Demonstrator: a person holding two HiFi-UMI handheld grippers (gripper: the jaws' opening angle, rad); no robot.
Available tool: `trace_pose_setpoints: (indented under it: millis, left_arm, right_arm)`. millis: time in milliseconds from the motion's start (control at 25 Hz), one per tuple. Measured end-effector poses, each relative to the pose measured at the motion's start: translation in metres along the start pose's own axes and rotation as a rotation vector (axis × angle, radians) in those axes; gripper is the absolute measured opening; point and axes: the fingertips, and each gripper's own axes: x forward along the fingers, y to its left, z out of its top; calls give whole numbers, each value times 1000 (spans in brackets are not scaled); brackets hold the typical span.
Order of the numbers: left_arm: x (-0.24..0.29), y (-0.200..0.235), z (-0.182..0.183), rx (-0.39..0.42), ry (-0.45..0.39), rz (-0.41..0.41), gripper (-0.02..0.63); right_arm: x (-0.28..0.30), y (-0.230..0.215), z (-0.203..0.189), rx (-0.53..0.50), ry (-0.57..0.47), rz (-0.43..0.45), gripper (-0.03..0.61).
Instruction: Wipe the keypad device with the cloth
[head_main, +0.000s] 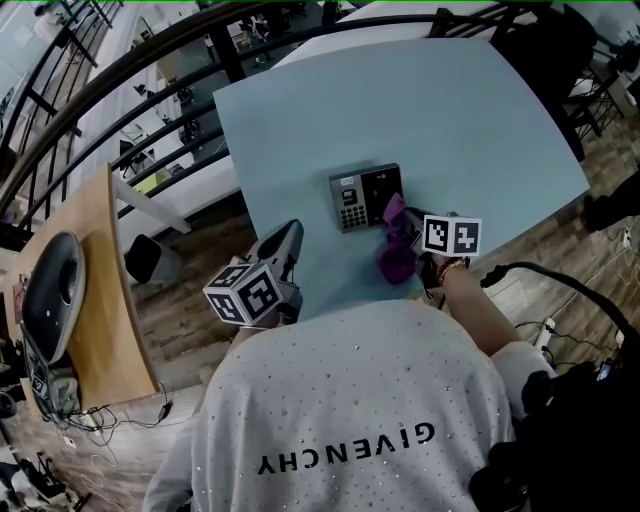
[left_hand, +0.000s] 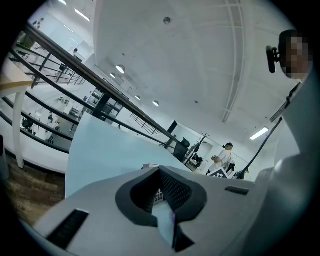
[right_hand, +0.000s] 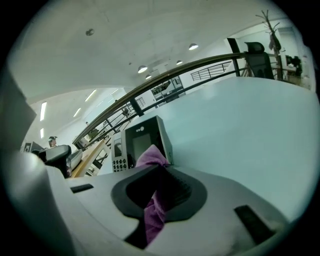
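Keypad device (head_main: 366, 197) on table (head_main: 480, 120), close to near edge, about midway along it. Cloth (head_main: 396, 250) just before device's right end, touching it, caught between right gripper (right_hand: 159, 195) jaws. Left gripper (head_main: 288, 240) over near-left corner, left of device, apart.

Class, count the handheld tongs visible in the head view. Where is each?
2. The left tongs are over the near edge of the table. The right tongs, further right, grip the purple cloth at the keypad device's right side.
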Motion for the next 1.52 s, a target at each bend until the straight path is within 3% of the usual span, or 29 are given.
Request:
trace_pose_setpoints:
  millis: [520, 640, 840, 1080, 1320, 1520]
  left_arm:
    - [-5, -3, -5, 12, 12, -11, 5]
    - [-8, -2, -6, 10, 11, -8, 5]
    - [-15, -5, -6, 10, -2, 0, 5]
    - [-26, -1, -10, 8, -18, 22, 5]
    - [-36, 7, -4, 30, -40, 66, 5]
    - [-42, 14, -3, 12, -52, 93, 5]
  right_arm:
    - [-11, -28, -7, 106, -59, -112, 31]
    - [-15, -12, -3, 95, -71, -70, 31]
    - [-20, 55, 9, -35, -122, 181, 29]
    - [-7, 118, -19, -251, -13, 334, 30]
    - [11, 146, -36, -334, 59, 372, 31]
    - [28, 132, -48, -377, 121, 269, 31]
